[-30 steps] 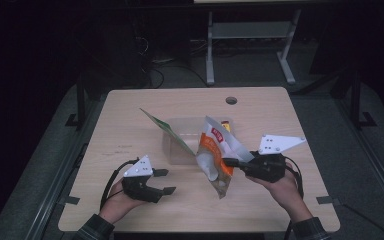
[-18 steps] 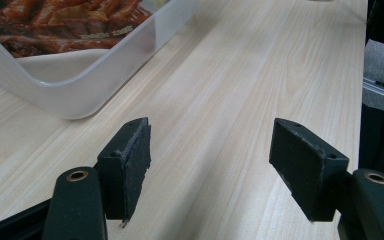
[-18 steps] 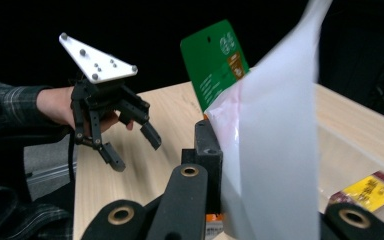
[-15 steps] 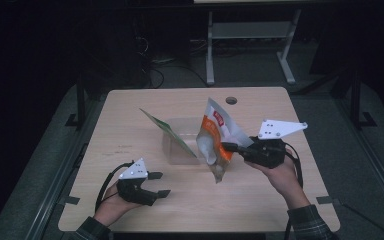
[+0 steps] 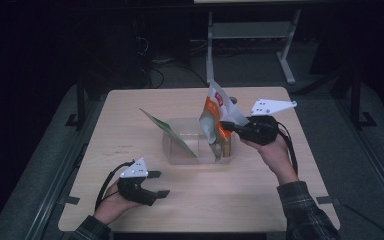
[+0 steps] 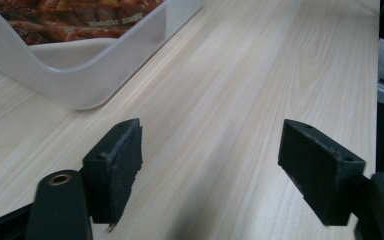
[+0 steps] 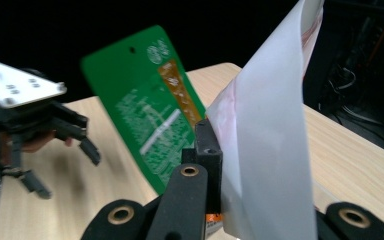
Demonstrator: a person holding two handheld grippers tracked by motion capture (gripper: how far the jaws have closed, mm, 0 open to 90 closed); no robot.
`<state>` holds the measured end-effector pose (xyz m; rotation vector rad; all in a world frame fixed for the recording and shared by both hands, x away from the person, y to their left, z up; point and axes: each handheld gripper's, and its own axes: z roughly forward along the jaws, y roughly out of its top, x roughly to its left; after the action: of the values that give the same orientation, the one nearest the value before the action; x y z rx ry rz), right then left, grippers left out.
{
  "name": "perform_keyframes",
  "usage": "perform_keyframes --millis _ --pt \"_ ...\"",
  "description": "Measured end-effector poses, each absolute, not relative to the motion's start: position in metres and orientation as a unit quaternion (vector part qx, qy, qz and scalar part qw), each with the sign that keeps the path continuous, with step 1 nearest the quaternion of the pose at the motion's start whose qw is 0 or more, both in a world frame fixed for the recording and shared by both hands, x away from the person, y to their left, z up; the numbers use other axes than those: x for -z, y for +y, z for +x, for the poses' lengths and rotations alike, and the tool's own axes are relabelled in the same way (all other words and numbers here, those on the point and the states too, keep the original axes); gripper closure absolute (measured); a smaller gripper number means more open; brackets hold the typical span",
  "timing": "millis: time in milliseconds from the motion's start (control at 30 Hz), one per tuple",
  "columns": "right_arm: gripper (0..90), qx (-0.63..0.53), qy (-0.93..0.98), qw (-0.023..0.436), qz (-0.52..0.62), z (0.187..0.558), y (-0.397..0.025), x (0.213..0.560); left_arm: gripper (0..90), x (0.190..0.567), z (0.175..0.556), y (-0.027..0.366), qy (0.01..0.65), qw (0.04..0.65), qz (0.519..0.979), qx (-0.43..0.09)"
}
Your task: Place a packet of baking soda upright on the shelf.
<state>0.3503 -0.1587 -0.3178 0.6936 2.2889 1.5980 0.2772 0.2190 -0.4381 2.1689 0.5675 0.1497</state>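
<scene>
Snack bag (image 5: 214,117), orange and white, clamped at its edge between the closed fingers of the right gripper (image 5: 226,125). Compared with the frame half a second earlier, the bag stands farther over the clear plastic bin (image 5: 172,152), its lower end now dipping inside the bin's right half rather than hanging in front of it; the right hand has moved back and to the left with it. The left gripper (image 5: 159,183) has barely shifted, resting near the front of the desk (image 5: 120,125), fingers (image 6: 116,167) spread wide and holding nothing. The bag's long axis runs nearly upright, top leaning slightly toward the far edge, bottom pointing down into the bin. A green packet (image 5: 167,131) leans tilted against the bin's left wall, probably touching it.
</scene>
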Motion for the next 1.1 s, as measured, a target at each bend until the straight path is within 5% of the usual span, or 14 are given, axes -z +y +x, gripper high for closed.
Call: perform_keyframes --millis 1100 --pt "90.0 -0.48 0.822 0.137 0.275 0.382 -0.141 0.35 21.7 0.44 0.277 0.214 0.218 0.423 0.878 -0.055"
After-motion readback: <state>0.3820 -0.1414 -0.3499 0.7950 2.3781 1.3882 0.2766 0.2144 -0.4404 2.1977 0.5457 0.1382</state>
